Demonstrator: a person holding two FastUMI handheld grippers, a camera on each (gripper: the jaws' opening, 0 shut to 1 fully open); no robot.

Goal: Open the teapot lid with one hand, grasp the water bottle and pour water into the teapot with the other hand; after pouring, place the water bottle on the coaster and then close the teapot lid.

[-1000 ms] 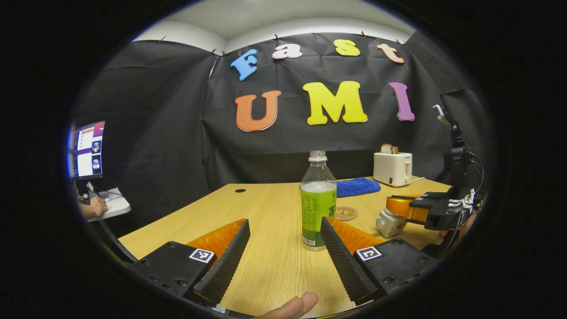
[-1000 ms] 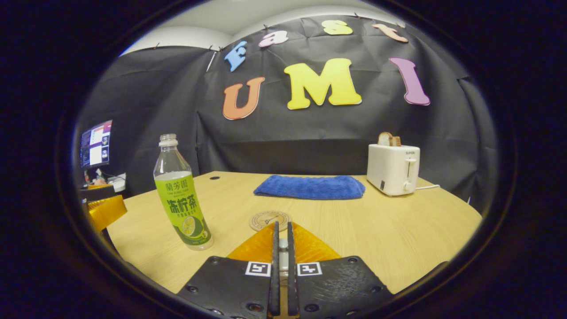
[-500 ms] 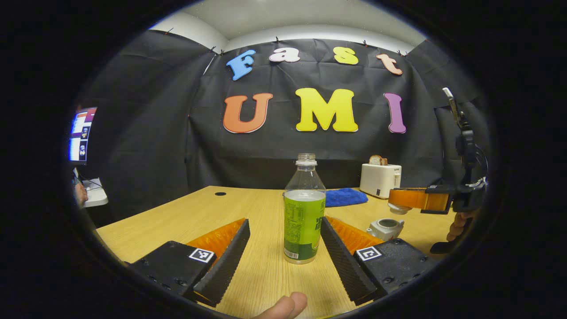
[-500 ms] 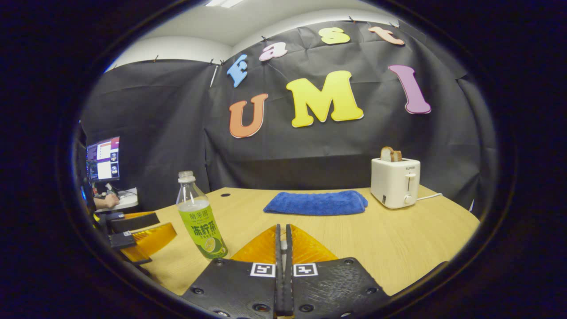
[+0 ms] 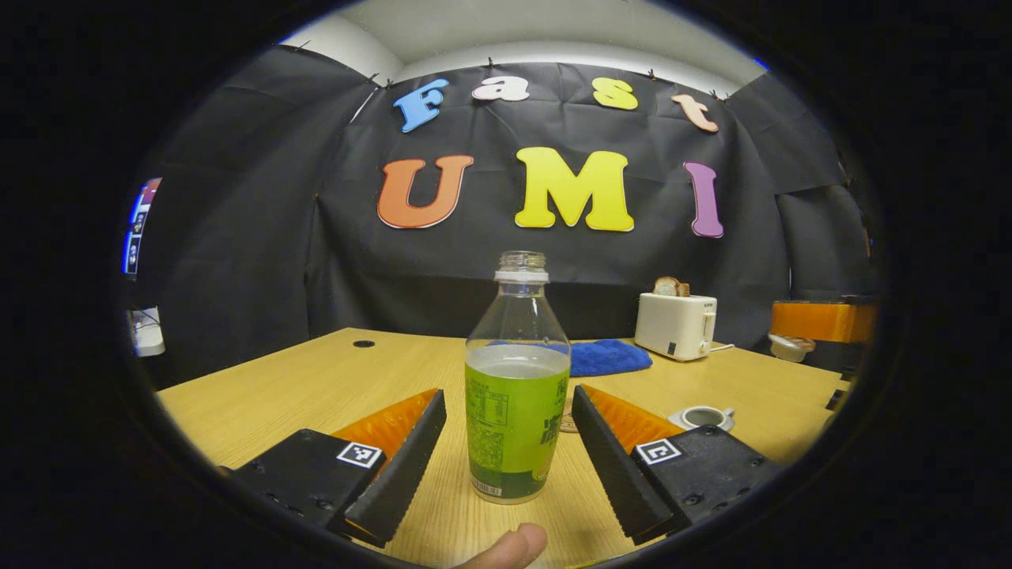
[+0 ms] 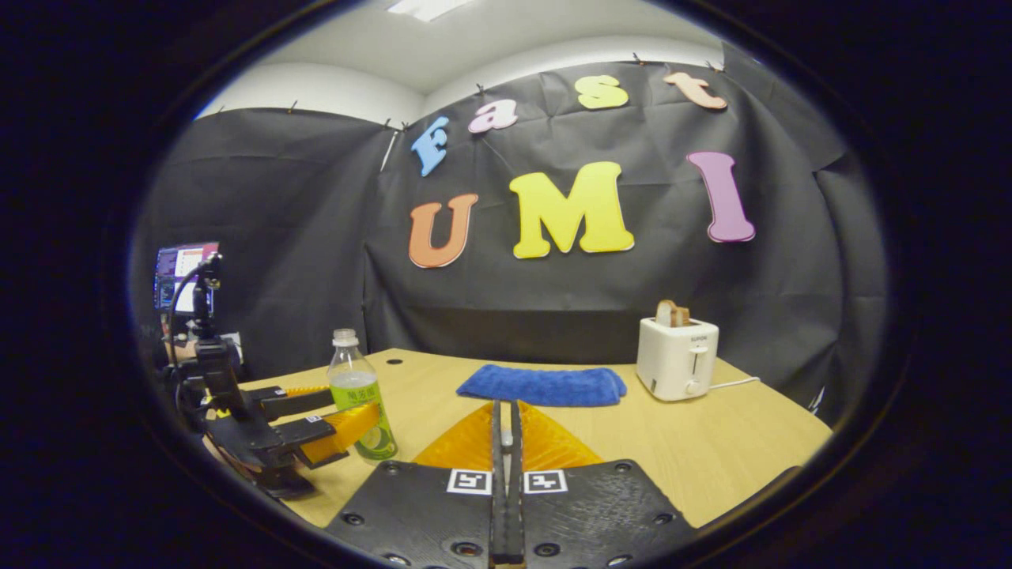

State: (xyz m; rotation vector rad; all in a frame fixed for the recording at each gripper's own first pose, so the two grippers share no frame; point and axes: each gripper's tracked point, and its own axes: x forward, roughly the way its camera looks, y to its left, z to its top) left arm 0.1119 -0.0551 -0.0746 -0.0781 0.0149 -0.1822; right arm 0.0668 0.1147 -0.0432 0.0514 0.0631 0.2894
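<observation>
On the wooden bench, the uncapped water bottle stands upright between the two spread fingers of the left gripper, with a clear gap on either side, so neither finger touches it. In the right gripper view the same bottle stands at the left, flanked by the left gripper, whose fingers reach along both sides of its lower half. The bottle has a green label and is filled to just above the label's top edge. A fingertip of the person shows at the bottom of the left gripper view. To the right of the bottle in that view the teapot sits on the bench with its mouth uncovered, and a small part of the round coaster shows just behind the bottle. At the right edge of the left gripper view the right gripper is raised above the bench, with the pale teapot lid at its fingers. In its own view the right gripper has its fingers pressed nearly together; what sits between them cannot be made out there. Farther back lie a blue cloth and a white toaster with bread in it.
</observation>
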